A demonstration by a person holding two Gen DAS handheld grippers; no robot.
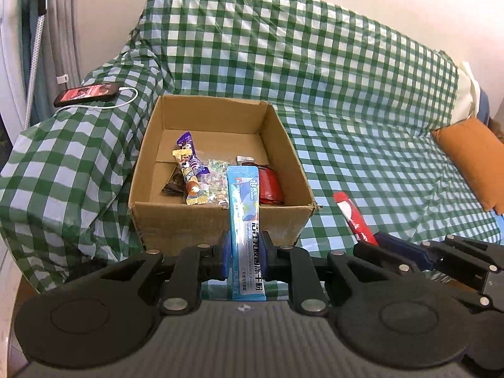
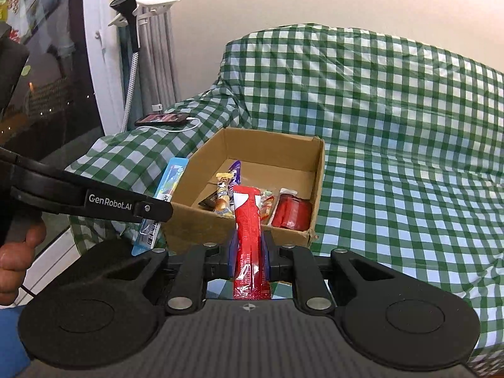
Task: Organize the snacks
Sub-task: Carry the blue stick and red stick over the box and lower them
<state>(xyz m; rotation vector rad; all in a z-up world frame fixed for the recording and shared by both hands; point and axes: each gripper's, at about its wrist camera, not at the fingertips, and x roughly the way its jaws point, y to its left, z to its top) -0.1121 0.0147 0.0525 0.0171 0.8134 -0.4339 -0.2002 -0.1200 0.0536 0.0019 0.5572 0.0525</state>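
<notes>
Showing only rightward, a hand (image 2: pixel 14 252) grips the handle.

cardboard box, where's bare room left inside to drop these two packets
In the cardboard box, the floor along the back wall and back-left corner is bare. The near half is crowded: snack bars, candy bag, red pack. The checked cloth right of it is also free.

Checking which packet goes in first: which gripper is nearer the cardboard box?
Left. The left gripper holds its blue packet right at the box front wall; the right gripper sits slightly back, by the front right corner.
</notes>
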